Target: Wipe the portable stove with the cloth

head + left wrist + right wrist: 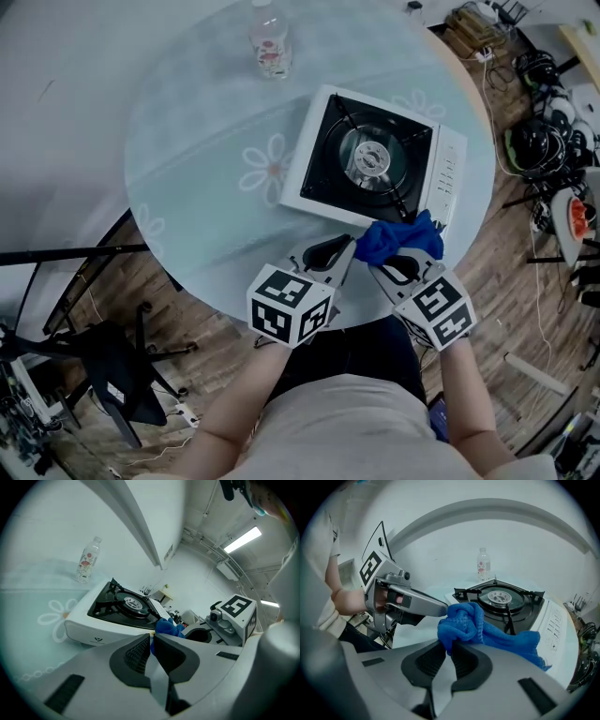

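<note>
The white portable stove (pixel 448 169) with a black burner top sits right of centre on the round glass table (pixel 197 141). A blue cloth (pixel 398 239) hangs bunched just in front of the stove's near edge, between both grippers. My right gripper (pixel 377 267) is shut on the cloth (pixel 487 630), which drapes away from its jaws toward the stove (pixel 504 597). My left gripper (pixel 349 246) meets the same bunch from the left, its tip (pixel 442 610) at the cloth. Its jaws (pixel 151 637) stand almost together with blue fabric (pixel 168 626) showing in the slit.
A clear plastic bottle (pixel 270 42) stands at the table's far side, beyond the stove. The table's near edge lies just under the grippers. A black chair (pixel 112 366) is on the wood floor at left; cables and gear (pixel 539 141) crowd the floor at right.
</note>
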A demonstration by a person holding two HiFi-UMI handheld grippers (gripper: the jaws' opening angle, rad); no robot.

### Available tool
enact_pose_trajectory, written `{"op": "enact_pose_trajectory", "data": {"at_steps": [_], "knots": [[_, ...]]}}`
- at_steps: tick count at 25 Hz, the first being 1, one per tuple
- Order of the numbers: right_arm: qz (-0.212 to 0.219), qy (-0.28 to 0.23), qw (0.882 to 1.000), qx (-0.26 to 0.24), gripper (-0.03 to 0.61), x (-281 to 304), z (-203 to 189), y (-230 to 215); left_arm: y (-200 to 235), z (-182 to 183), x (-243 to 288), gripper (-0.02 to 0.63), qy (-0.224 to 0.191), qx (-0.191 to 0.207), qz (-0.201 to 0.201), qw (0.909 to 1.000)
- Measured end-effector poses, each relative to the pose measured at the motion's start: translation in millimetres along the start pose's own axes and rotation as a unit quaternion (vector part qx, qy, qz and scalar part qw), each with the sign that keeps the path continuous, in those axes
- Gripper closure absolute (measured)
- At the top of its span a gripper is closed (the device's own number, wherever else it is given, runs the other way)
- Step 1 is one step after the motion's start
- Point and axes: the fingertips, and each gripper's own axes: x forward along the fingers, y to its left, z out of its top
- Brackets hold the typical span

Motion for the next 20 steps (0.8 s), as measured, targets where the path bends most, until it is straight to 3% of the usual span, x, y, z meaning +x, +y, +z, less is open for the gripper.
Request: {"op": "enact_pose_trajectory", "data": {"at_steps": [20], "knots": [[0.048, 0.000, 0.999, -0.002, 0.529, 30, 41, 4, 37, 11, -14, 0.572, -0.015, -0.023, 0.020, 0.9994]]}}
